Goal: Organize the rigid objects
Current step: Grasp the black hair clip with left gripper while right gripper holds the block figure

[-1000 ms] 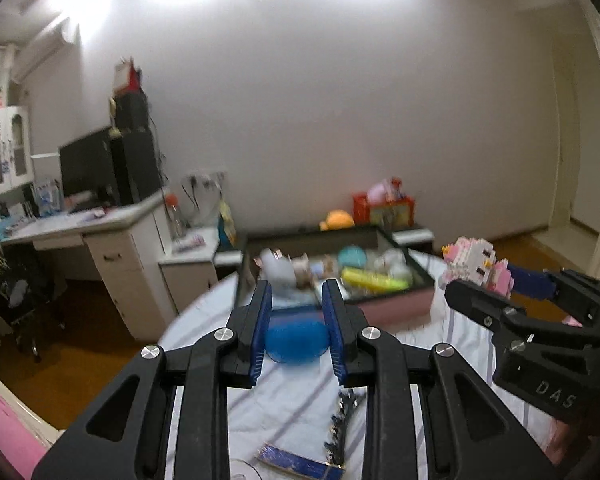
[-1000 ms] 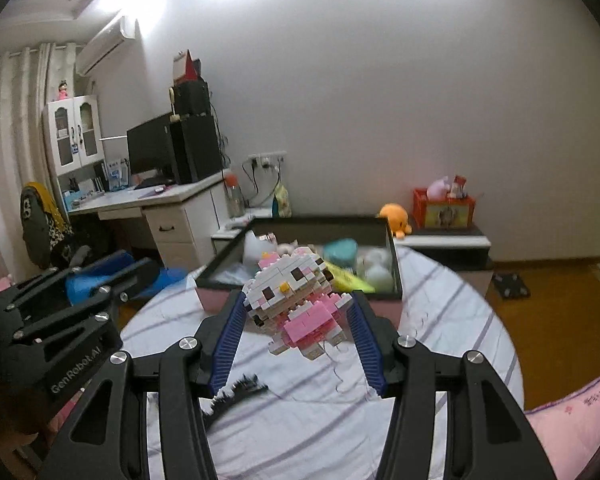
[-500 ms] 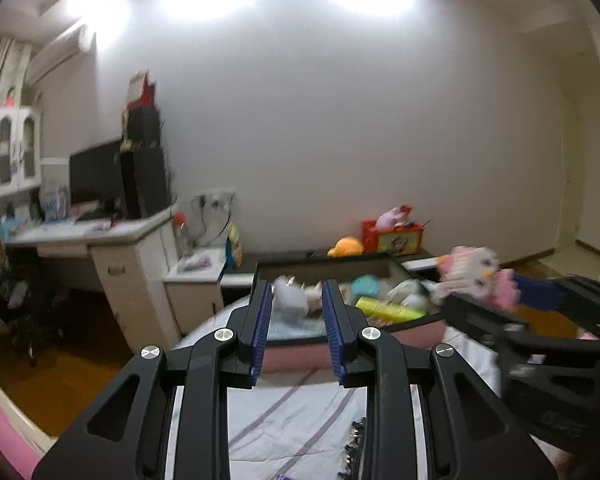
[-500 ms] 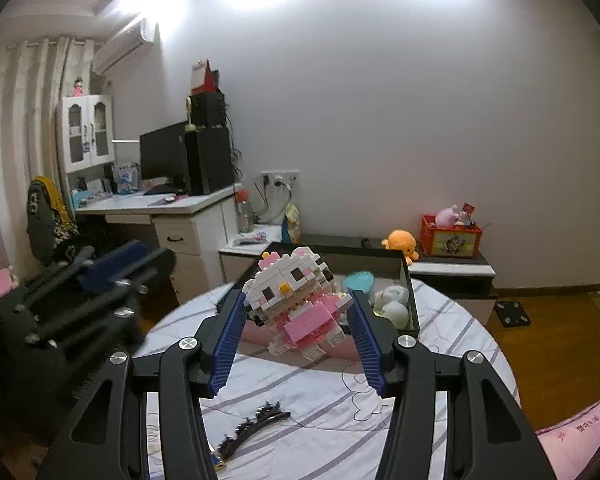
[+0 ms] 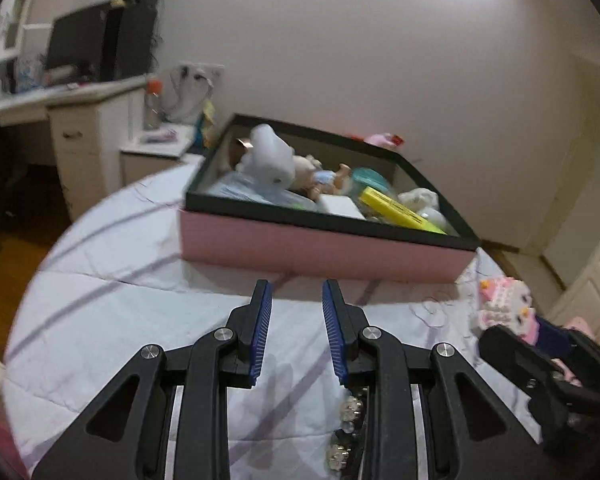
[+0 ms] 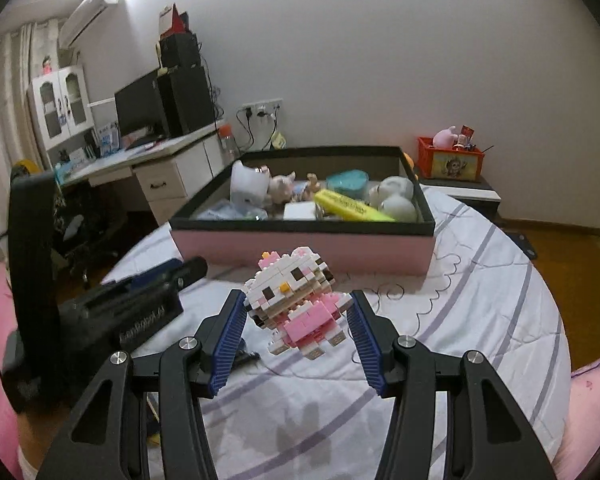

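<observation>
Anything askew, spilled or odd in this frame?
Nothing spilled or damaged. The block cat figure sits tilted between the right gripper's fingers, above the table, not yet in the pink box. The left gripper is open, holding nothing.

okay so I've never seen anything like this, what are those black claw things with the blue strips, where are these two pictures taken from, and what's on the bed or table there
Those claws are hand-held grippers, one in each of a person's hands, with no robot arm. Each carries a wide-angle camera looking forward along its two fingers, so you get one picture per gripper.

In the right-hand picture, the right gripper holds a pink and white toy cat built of bricks between its blue pads, above the striped cloth. The left gripper is open and holds nothing.

Ahead stands a pink box with a black rim, already filled with small toys and a yellow packet. Something dark with shiny beads lies on the cloth under the left gripper; I cannot tell what it is.
</observation>
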`<state>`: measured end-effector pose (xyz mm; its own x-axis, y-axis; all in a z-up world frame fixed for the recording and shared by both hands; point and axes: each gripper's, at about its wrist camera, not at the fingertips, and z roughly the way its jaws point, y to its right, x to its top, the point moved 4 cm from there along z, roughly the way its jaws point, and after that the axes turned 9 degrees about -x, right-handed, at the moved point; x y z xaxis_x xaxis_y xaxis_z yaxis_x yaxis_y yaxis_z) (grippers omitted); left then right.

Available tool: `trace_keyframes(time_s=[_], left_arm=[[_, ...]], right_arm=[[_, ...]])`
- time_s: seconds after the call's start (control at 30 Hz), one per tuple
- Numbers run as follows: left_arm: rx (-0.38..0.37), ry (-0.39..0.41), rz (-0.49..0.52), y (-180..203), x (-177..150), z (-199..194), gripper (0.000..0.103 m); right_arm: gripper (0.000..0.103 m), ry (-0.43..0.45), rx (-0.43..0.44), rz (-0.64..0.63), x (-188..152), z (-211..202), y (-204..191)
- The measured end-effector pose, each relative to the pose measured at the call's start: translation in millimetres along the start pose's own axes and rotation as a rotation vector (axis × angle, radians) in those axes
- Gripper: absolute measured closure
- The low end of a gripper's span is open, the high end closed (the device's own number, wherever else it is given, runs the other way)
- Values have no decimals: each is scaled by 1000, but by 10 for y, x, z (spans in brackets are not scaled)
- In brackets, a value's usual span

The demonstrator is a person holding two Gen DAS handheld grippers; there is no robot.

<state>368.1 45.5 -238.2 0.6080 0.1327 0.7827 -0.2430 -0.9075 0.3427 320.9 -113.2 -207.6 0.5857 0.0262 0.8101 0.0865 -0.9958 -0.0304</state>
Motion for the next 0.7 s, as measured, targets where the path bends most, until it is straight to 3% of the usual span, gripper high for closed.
trace_keyframes(time_s=[0.1, 0.2, 0.37, 0.4, 0.53, 0.7], left_arm=[[-2, -7, -10, -3, -29, 8, 73], [-5, -39, -10, 6, -52, 36, 63], [4, -43, 21, 51, -59, 30, 62], [3, -50, 32, 68, -64, 28, 58], [47, -72, 131, 188, -129, -99, 24], [69, -127, 198, 268, -295, -231, 20]], right_arm=[[49, -10, 11, 24, -10, 57, 30], [49, -16, 19, 31, 18, 94, 27], [49, -24, 22, 30, -3, 114, 52], [49, -26, 19, 24, -7, 112, 53], [49, -28, 22, 16, 4, 82, 44], [49, -23, 15, 28, -12, 10, 82]])
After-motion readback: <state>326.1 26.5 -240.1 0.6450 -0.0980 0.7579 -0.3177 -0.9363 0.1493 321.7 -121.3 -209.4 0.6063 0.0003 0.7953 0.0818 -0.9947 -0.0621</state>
